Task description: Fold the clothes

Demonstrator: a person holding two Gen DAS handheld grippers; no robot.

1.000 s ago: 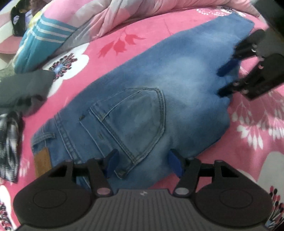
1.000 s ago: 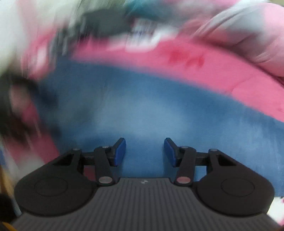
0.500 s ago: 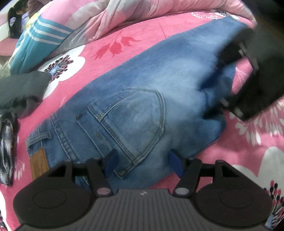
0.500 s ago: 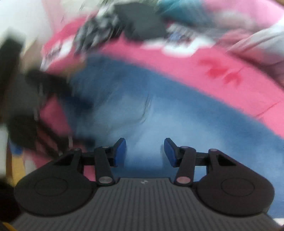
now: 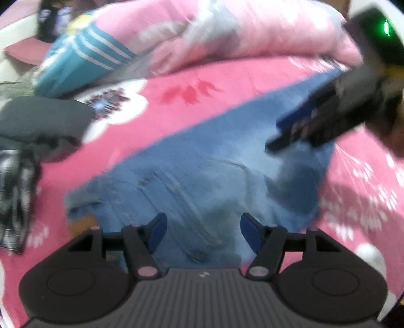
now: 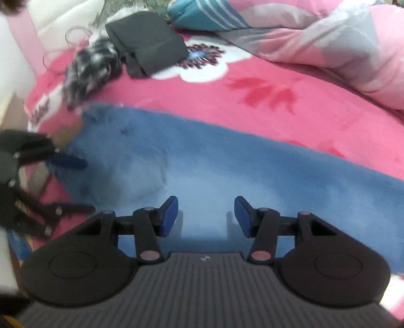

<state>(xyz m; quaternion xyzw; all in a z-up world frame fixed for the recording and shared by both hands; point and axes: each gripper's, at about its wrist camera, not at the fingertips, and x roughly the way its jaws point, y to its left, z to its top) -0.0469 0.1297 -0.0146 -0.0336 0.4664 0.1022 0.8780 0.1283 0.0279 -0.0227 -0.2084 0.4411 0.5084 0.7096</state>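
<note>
The jeans (image 5: 202, 161) lay flat on the bed (image 5: 176, 111), which had a pink cover with white flowers. In the left wrist view, the left tool (image 5: 203, 227) was just above the waist part of the jeans, and its two blue fingers stood apart with nothing between them. A back pocket seam was visible directly ahead of this tool, but the picture was blurred. Ahead and to the right of it, the right tool (image 5: 290, 131) was over the leg part of the jeans; in this view its fingers were too blurred to judge.

In the right wrist view, the right tool (image 6: 206, 217) was close over the pale blue denim (image 6: 227, 171), fingers apart and empty. To its left, the left tool (image 6: 75, 186) was at the waist edge of the jeans, also spread.

Further ahead of the right tool, a dark folded garment (image 6: 146, 48) and a black-and-white checked cloth (image 6: 88, 70) lay near each other on the bed. A crumpled pink and grey quilt (image 6: 315, 40) was ahead to the right, with a teal striped piece (image 6: 202, 15) beside it.
</note>
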